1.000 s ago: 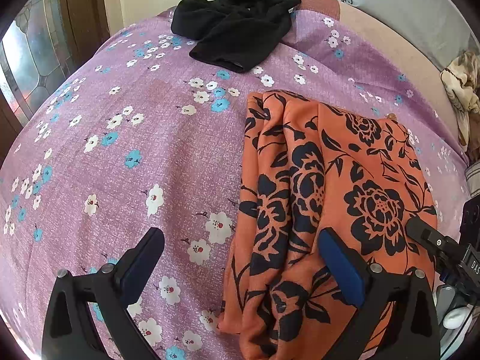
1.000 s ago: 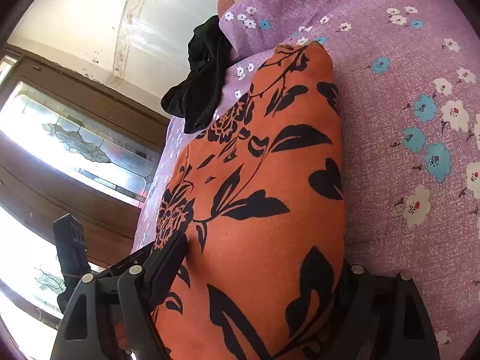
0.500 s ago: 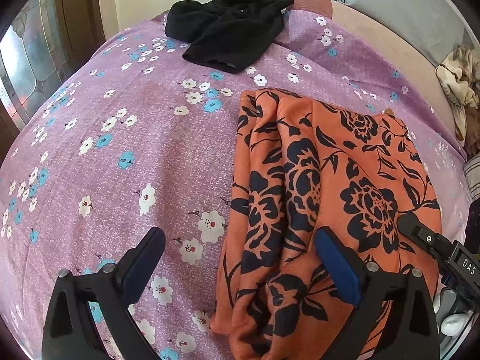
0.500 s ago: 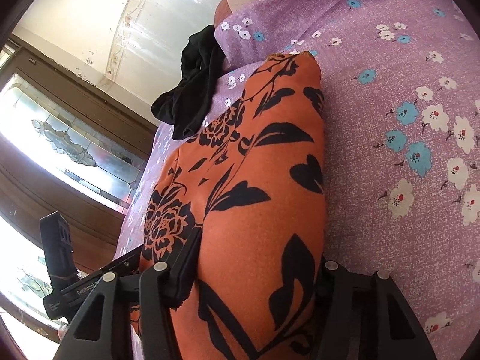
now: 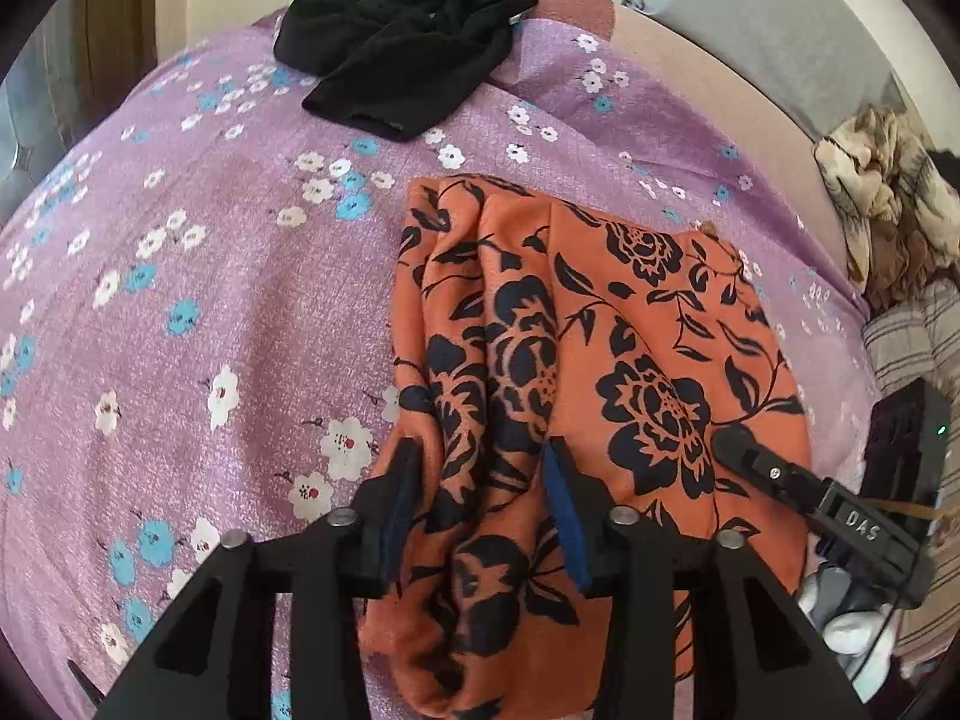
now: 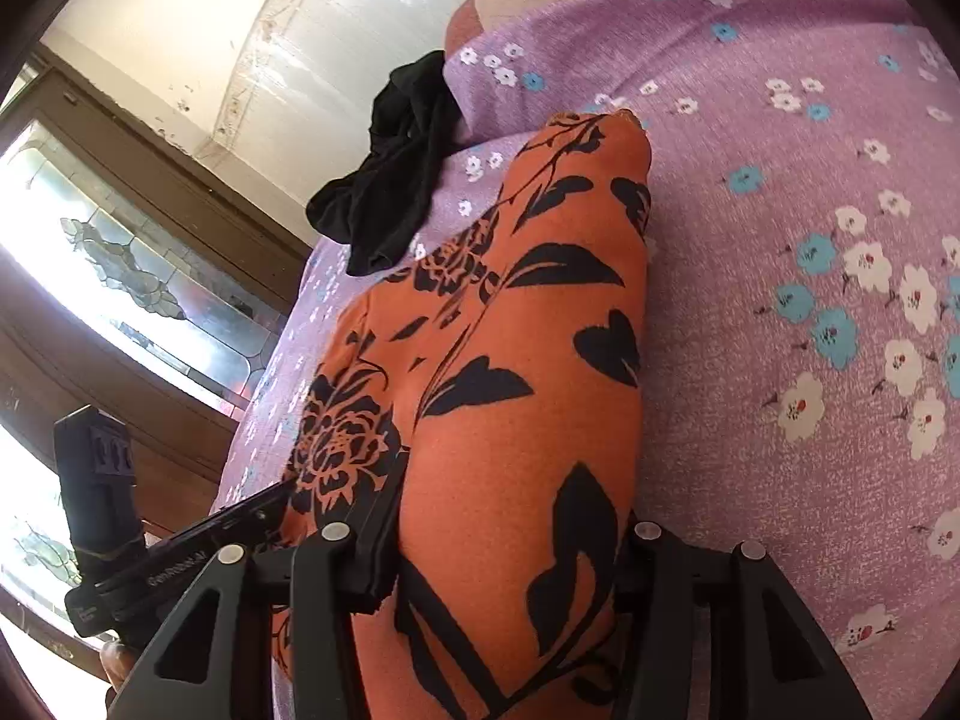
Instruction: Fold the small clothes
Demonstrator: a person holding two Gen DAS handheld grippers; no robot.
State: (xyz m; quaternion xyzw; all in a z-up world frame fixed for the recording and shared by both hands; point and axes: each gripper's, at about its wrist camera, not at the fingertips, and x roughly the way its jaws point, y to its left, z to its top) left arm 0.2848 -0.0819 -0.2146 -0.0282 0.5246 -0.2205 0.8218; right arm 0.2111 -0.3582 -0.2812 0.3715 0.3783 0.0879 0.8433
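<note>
At near edge of bed, L wrist view: left gripper [image 5: 483,495] w/ blue-padded fingers [image 5: 564,519] straddles a bunched ridge on the left side of the orange floral garment [image 5: 648,360]. Jaws abt half open and closing; fabric is between them, both pads look to be touching the folds, left finger at the garment's left edge. Firm pinch or not: can't tell for sure, but cloth bulges up between the pads.

R wrist view: right gripper [image 6: 510,546] also abt half open, jaws closing, w/ a thick roll of the same orange floral garment [image 6: 516,372] filling the gap. Left finger pressed into the cloth; right finger mostly hidden behind the fabric. Garment looks humped up between the fingers.

Each gripper shows in the other's cam: right one's black body w/ "DAS" lettering at the garment's right edge in L view, white-gloved hand [image 5: 846,612] partly visible below it.

Garment lies folded lengthwise, on the purple flowered bedsheet [image 5: 198,312], running away from the grippers toward bed middle. Wrinkled on the left, smoother on the right.

Farther: black garment [image 5: 402,72] crumpled at far end of sheet, apart from the orange one. Far right, beige patterned cloth heap [image 5: 882,192] off the sheet edge. In R view, wood-framed stained-glass window [image 6: 138,276] beyond bed.
</note>
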